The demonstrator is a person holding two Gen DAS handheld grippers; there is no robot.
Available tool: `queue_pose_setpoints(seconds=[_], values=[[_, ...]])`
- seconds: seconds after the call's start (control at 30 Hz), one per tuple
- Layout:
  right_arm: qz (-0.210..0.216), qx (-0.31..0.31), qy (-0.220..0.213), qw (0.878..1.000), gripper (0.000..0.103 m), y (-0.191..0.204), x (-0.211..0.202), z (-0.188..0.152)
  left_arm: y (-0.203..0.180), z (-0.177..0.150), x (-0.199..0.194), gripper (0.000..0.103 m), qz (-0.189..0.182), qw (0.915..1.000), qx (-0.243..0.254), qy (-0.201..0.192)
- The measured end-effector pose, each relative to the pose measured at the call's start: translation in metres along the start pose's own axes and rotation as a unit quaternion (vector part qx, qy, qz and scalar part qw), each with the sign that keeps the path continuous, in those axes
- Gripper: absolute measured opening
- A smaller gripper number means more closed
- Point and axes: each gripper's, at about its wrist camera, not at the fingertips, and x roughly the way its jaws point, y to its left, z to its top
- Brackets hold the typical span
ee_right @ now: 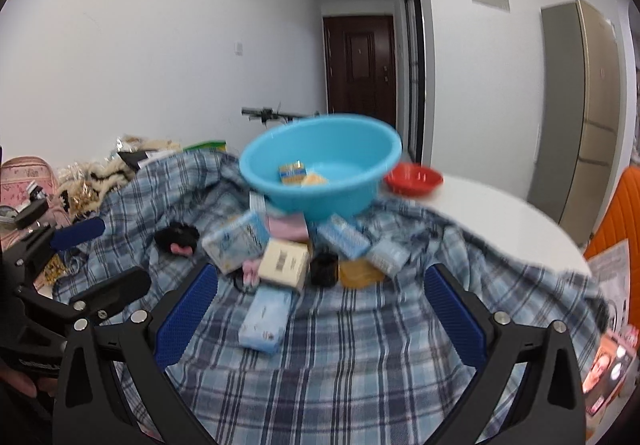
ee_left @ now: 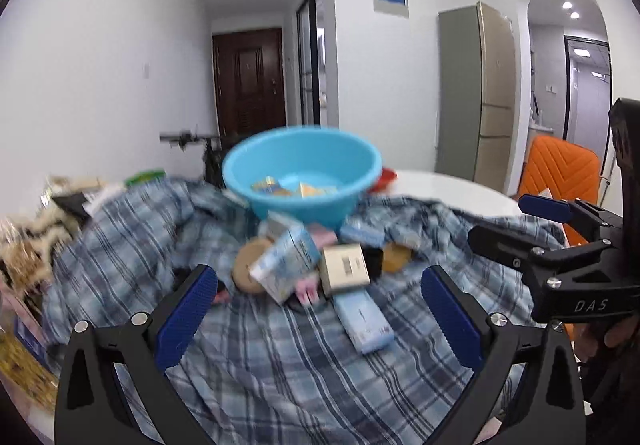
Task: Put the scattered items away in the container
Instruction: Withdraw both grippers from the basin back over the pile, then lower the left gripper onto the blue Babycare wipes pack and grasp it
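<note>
A blue basin [ee_left: 302, 173] [ee_right: 320, 169] stands at the back of a plaid cloth [ee_left: 280, 357] [ee_right: 340, 345] and holds a few small packets. In front of it lies a heap of scattered items: a light blue carton [ee_left: 286, 265] [ee_right: 236, 243], a cream box [ee_left: 345, 270] [ee_right: 285, 264], a flat blue packet [ee_left: 362, 321] [ee_right: 266, 319], a round wooden disc [ee_left: 249, 265], a black block [ee_right: 323, 268], an amber bar [ee_right: 360, 274]. My left gripper [ee_left: 318, 317] is open and empty, just short of the heap. My right gripper [ee_right: 320, 315] is open and empty, also short of it.
A red bowl [ee_right: 414, 178] sits on the white round table [ee_right: 500, 213] right of the basin. An orange chair [ee_left: 560, 173] stands at the right. Bags and clutter [ee_right: 80, 185] pile up at the left. The other gripper [ee_left: 560, 245] shows at the right edge of the left wrist view.
</note>
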Motion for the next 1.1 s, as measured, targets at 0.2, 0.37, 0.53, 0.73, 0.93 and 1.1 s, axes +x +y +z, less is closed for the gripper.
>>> queue_pose_setpoints(seconds=[0.2,0.37,0.53,0.73,0.93,1.1], values=[[0.010,0.002,0.053,0.999,0.103,0.002,0.014,-0.023,0.003,-0.032,0.030,0.103,-0.013,0.9968,-0.015,0.077],[0.004,-0.002,0.091,0.996,0.103,0.004,0.028,-0.042,0.006,-0.053,0.041,0.103,-0.006,0.9933,-0.026,0.113],[0.008,0.011,0.119,0.993,0.103,-0.001,0.037,-0.055,0.012,-0.063,0.049,0.103,-0.013,0.9892,-0.055,0.135],[0.006,0.034,0.120,0.992,0.103,-0.011,0.039,-0.054,0.008,-0.061,0.054,0.103,-0.016,0.9886,-0.050,0.141],[0.002,0.042,0.118,0.992,0.103,-0.017,0.039,-0.057,0.003,-0.056,0.074,0.103,-0.022,0.9868,-0.050,0.153],[-0.006,0.052,0.125,0.991,0.103,-0.028,0.041,-0.062,-0.002,-0.053,0.096,0.103,-0.018,0.9833,-0.052,0.173]])
